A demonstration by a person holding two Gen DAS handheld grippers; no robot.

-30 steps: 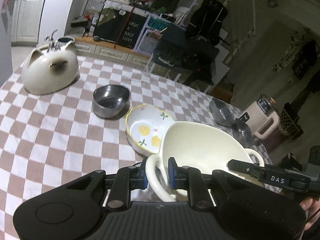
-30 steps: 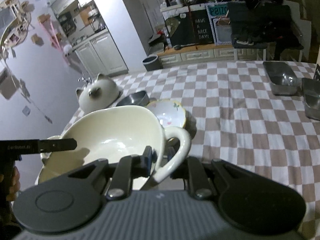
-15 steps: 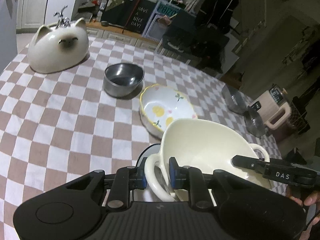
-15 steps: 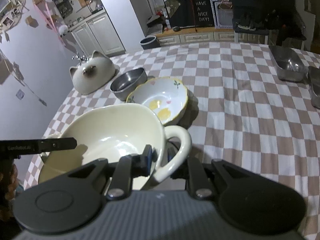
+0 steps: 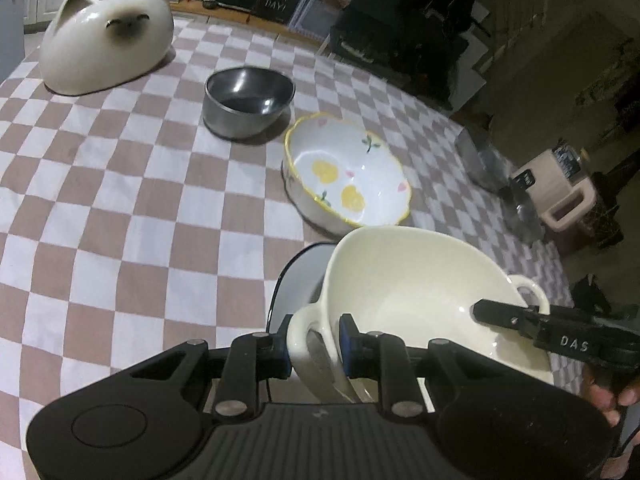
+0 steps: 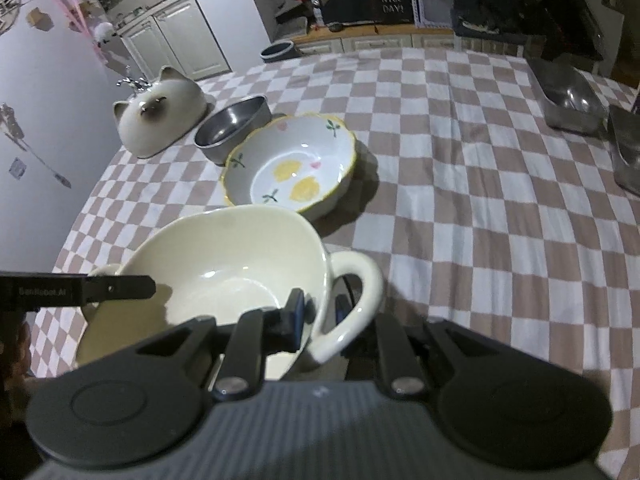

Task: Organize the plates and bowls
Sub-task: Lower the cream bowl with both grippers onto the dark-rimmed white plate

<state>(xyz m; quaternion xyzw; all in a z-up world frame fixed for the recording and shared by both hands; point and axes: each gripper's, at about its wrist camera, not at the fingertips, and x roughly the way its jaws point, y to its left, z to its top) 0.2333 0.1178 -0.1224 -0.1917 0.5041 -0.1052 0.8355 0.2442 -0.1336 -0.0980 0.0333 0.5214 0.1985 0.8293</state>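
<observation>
On the checked tablecloth (image 5: 120, 208), left to right: cat-shaped dish (image 5: 106, 34), steel bowl (image 5: 248, 100) and flowered bowl (image 5: 348, 176), all apparently unsorted; cream two-handled bowl (image 5: 416, 296) held above a dark-rimmed plate (image 5: 298, 280), left gripper (image 5: 314, 346) and right gripper (image 6: 318, 316) each clamped on a handle, placing seemingly unfinished.

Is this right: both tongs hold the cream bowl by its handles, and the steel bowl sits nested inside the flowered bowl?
Not quite. The steel bowl stands on the tablecloth beside the flowered bowl, not inside it; the right wrist view shows this. The rest holds: left tongs and right tongs each clamp a handle of the cream bowl.
</observation>
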